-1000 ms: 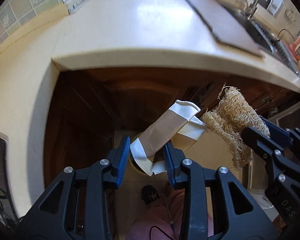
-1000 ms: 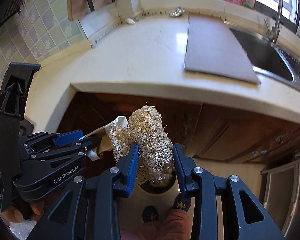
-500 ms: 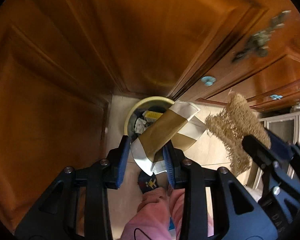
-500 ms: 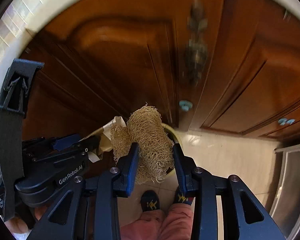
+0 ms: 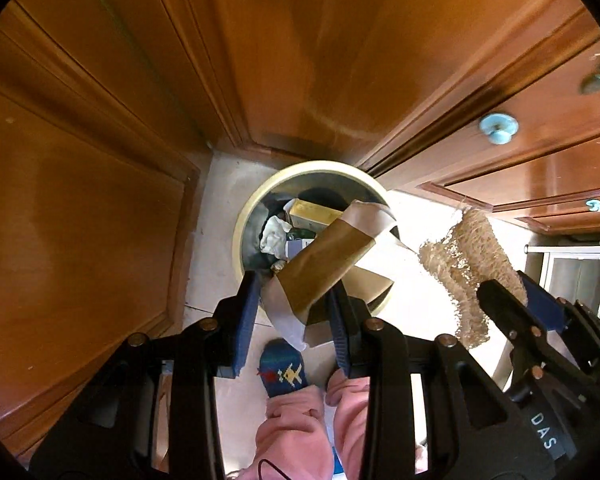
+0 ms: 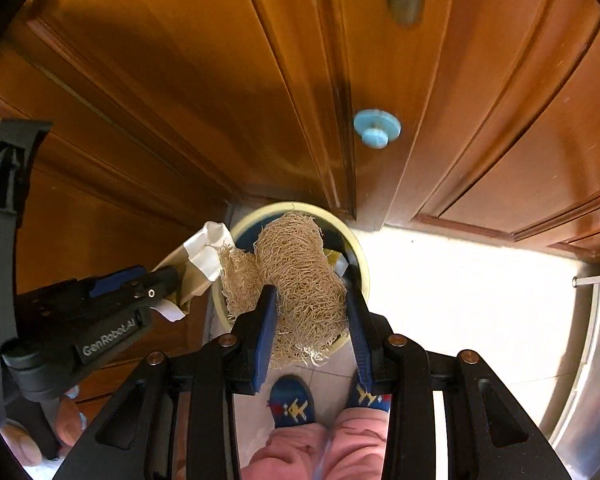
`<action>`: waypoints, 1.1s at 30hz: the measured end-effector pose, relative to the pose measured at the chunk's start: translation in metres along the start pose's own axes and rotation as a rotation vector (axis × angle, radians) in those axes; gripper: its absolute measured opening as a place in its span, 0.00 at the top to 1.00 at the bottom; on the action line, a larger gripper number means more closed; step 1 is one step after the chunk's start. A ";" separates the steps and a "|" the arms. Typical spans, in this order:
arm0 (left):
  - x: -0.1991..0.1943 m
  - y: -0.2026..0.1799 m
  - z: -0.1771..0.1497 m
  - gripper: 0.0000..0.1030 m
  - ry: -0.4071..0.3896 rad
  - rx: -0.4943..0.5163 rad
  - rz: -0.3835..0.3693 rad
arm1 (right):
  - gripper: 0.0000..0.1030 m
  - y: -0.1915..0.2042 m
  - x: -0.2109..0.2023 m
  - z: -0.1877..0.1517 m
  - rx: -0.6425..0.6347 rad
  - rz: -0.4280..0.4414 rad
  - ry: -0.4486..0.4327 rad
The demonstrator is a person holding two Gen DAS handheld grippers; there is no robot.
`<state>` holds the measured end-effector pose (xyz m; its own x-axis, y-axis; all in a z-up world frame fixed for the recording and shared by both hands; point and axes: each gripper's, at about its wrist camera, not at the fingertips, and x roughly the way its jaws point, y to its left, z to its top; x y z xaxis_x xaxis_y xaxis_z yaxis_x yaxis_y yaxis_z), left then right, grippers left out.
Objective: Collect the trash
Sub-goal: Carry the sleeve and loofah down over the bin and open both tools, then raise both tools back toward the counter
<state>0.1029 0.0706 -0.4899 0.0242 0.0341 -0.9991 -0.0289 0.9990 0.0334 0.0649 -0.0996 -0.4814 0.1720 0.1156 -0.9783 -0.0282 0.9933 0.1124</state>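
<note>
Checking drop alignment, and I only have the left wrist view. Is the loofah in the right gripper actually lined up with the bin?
Observer: In the right wrist view, yes. The loofah sits in front of the bin mouth and covers most of it.
Operator: Grip solid?
Observer: Both pads of the right gripper press into its lower half.
Operator: Left gripper from there?
Observer: The left gripper, clamping the paper bag, has a hand around its handle.
</note>
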 end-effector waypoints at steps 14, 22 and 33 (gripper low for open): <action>0.034 0.013 0.007 0.45 0.051 0.010 -0.006 | 0.61 -0.007 0.043 0.009 -0.017 0.030 0.051; 0.036 0.011 0.009 0.22 0.037 0.019 0.037 | 0.57 -0.002 0.057 0.009 -0.022 0.042 0.076; 0.013 0.014 0.008 0.19 0.028 0.002 0.039 | 0.50 -0.002 0.036 0.007 -0.004 0.053 0.066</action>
<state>0.1113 0.0848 -0.5018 -0.0050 0.0727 -0.9973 -0.0272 0.9970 0.0728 0.0783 -0.0973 -0.5159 0.1054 0.1675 -0.9802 -0.0391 0.9856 0.1642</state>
